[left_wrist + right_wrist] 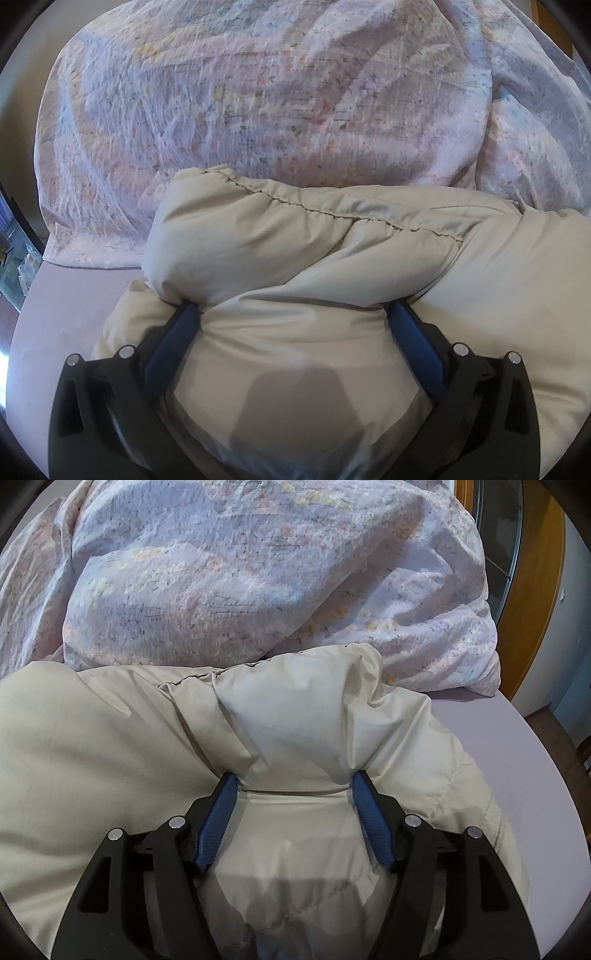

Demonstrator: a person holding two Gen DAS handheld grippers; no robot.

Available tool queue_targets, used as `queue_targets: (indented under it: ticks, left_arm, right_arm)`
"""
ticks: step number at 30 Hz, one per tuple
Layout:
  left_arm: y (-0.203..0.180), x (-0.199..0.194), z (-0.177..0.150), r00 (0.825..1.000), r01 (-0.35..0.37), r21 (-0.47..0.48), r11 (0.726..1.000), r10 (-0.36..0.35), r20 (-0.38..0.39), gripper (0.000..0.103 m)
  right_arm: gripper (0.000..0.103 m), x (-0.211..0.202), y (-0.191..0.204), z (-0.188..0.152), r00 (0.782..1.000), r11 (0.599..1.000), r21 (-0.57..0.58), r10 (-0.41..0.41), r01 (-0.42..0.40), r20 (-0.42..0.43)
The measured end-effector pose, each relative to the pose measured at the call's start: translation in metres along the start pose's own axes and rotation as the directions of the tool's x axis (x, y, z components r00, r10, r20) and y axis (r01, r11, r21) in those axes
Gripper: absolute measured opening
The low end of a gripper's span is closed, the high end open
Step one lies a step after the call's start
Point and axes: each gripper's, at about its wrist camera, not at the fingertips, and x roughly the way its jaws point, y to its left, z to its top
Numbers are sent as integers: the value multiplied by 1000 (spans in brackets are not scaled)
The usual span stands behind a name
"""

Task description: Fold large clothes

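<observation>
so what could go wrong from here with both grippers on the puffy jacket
1. Each gripper, left and right, spans a thick bunch of the beige jacket with jaws wide apart, so slick fabric may slip free.
2. The flowered duvet lies right behind it and could get dragged along.

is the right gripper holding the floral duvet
No, the right gripper pinches the beige puffy jacket; the floral duvet lies beyond it.
</observation>
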Motion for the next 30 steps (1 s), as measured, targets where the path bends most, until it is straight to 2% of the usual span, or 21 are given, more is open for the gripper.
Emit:
queue_targets:
  ticks: [14,20,23,26,30]
  left_arm:
    - [-5,4,-15,1000,-4,-6,1000,4,22,101]
    - [-11,6,-18,1000,-15,1,1000,15,7,101]
    - [-12,8,-14,999,-25,11,1000,26,-32,101]
    - [-12,0,-8,993,-60,16,998,61,-99,101]
    - [-8,-29,-8,982,-91,51,994,99,-158,101]
  right_arm:
    - [68,7,-1,2,1000,1000,-3,-2,2,-23]
    - [68,10,1,3,999,1000,-13,-10,10,-42]
    - [68,10,0,9,995,1000,-25,-16,14,-94]
    - [68,3,-5,17,984,1000,2,-7,8,-181]
    - [75,-29,-28,20,966,995,102,44,-18,-256]
